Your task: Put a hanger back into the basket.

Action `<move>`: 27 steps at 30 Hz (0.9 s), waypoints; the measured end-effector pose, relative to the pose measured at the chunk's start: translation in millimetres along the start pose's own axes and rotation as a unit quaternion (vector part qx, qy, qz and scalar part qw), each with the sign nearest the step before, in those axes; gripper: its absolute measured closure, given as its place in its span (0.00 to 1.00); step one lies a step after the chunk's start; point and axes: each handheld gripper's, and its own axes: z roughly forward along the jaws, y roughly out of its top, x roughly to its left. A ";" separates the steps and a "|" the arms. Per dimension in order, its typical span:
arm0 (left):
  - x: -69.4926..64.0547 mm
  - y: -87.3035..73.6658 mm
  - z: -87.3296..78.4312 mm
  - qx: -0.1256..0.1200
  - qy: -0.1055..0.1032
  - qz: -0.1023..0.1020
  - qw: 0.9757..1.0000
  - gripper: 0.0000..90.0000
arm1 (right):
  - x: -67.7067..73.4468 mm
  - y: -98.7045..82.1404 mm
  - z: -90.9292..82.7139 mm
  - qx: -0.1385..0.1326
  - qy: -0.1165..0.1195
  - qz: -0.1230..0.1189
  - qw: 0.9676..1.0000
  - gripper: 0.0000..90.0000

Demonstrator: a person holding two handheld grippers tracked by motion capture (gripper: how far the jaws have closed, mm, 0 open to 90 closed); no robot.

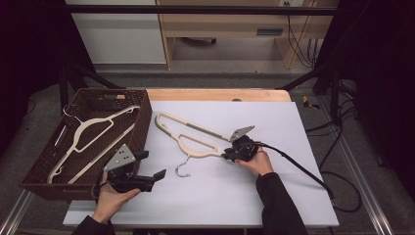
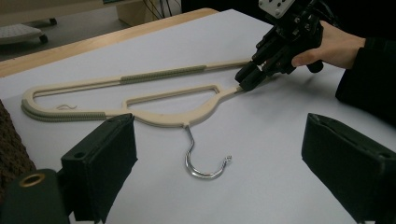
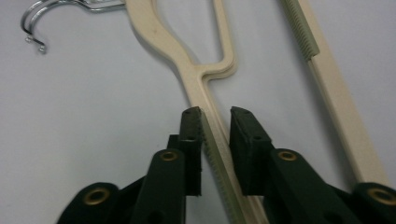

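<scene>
hanger [image 1: 195, 139] lies flat on the white desk [image 1: 274, 196], near the middle, with its metal hook [image 1: 182, 169] pointing toward the person. right gripper [image 1: 234, 152] is down at the hanger's right arm. in the right gripper view its two black jaws stand on either side of that thin arm [image 3: 212, 126]. the left jaw touches the ribbed edge, and a small gap shows by the right jaw, so the jaws are not yet pressing on it from both sides. right hand [image 1: 257, 161] wraps around the gripper's body, and a black cable [image 1: 303, 171] runs off to the right across the desk. left gripper [image 1: 154, 169] is held low over the desk near the front left, just beside a brown basket [image 1: 44, 166]. its jaws are wide open with nothing in them, and they point at the hook. left hand [image 1: 113, 198] holds it from below. inside the basket lies a second hanger [image 1: 93, 139], tilted across it.
</scene>
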 end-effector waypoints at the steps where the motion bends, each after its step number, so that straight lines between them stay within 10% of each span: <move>1: 0.0 0.0 -0.1 0.000 0.000 0.000 1.000 0.11 | 0.2 0.6 -0.8 0.001 0.004 0.003 1.000 0.86; 13: -1.4 -0.1 0.8 0.003 0.000 0.002 1.000 0.11 | 23.1 -3.1 -12.4 0.004 -0.002 0.040 0.999 1.00; 22: -1.9 0.0 0.6 0.002 0.000 0.003 1.000 0.11 | 25.2 -13.7 -11.3 0.015 -0.022 0.048 0.999 0.73; 27: -2.1 0.2 0.9 0.002 0.000 0.004 1.000 0.11 | 27.0 -16.4 -8.4 0.015 -0.035 0.054 0.998 0.78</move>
